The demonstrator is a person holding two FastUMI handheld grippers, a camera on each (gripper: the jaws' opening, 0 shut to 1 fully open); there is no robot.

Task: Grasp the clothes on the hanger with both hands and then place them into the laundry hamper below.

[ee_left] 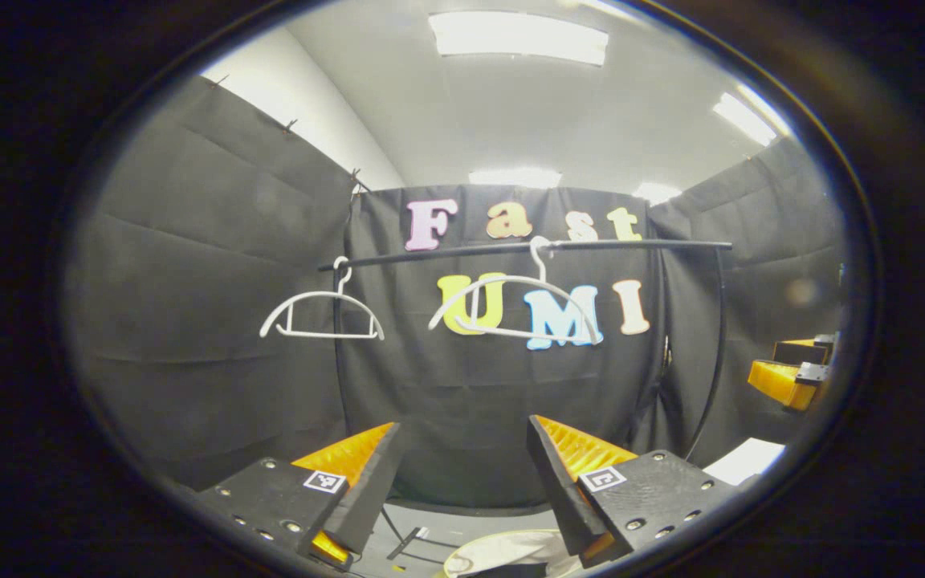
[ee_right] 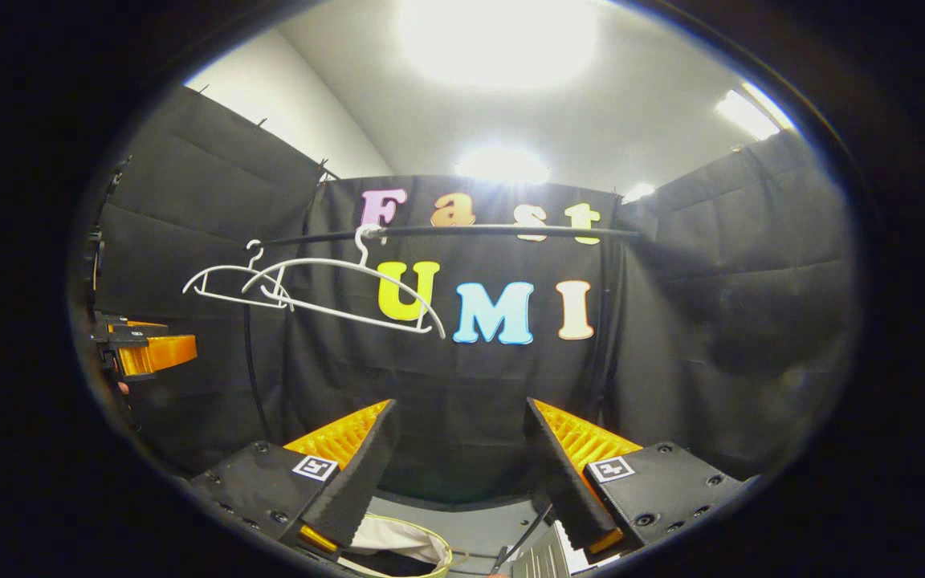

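Clothes, pale and bunched, lie in the laundry hamper [ee_right: 422, 554] at the bottom centre of the right gripper view, a white fold [ee_right: 394, 534] resting inside its light rim; in the left gripper view the same pale fabric [ee_left: 503, 554] shows low between the fingers. Above, a dark rail [ee_left: 527, 249] crosses the middle of the frame with two bare white hangers on it: one [ee_left: 322, 309] at the left end, the other [ee_left: 515, 305] near the centre. In the right gripper view the rail [ee_right: 462, 231] runs across the upper middle, and the two hangers [ee_right: 226, 281] [ee_right: 342, 289] overlap at its left end.

The left gripper [ee_left: 462, 474] points at the back wall with its fingers spread wide and nothing between them; each finger base carries a small square black-and-white marker [ee_left: 324, 482]. The right gripper [ee_right: 458, 466] is likewise wide apart and holding nothing, with the same kind of marker [ee_right: 314, 468] on its finger bases. The right gripper also appears at the right edge of the left gripper view [ee_left: 792, 377]; the left gripper appears at the left edge of the right gripper view [ee_right: 149, 349].
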